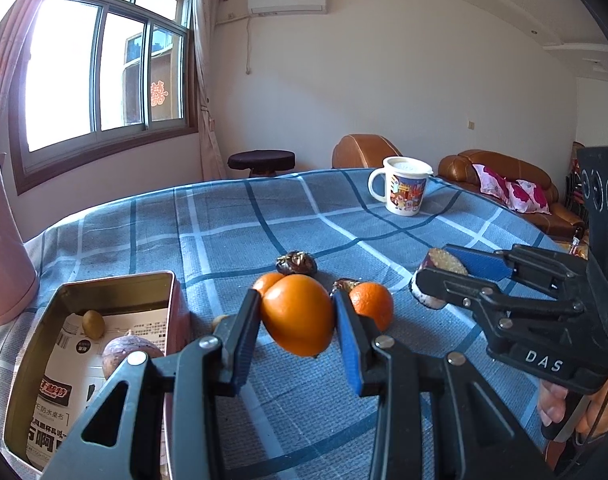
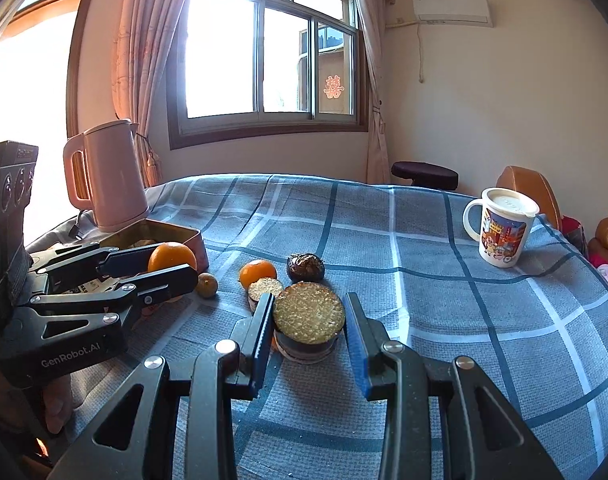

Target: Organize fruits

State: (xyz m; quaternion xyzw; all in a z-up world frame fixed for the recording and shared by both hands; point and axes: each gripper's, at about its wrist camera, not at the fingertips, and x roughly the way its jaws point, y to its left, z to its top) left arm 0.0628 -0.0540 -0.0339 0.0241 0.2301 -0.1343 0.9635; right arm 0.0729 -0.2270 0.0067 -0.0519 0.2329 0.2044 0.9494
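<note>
My left gripper [image 1: 298,300] is shut on a large orange [image 1: 298,320], which hangs just above the checked cloth to the right of the open metal tin [image 1: 116,280]. The tin holds a small green fruit [image 1: 92,324] and a purple passion fruit [image 1: 130,354]. My right gripper [image 2: 308,300] is shut on a halved passion fruit [image 2: 308,312], cut face up. On the cloth beyond lie a small orange [image 2: 258,274], another passion fruit half [image 2: 265,289], a dark wrinkled fruit [image 2: 305,267] and a small green fruit [image 2: 206,285]. In the right wrist view, the left gripper [image 2: 172,268] stands beside the tin [image 2: 184,236].
A pink kettle [image 2: 112,176] stands behind the tin at the table's far left. A lidded cartoon mug [image 2: 501,232] sits at the far right of the table [image 2: 443,320]. A dark stool [image 1: 262,159] and a brown sofa [image 1: 503,168] stand beyond the table's far edge.
</note>
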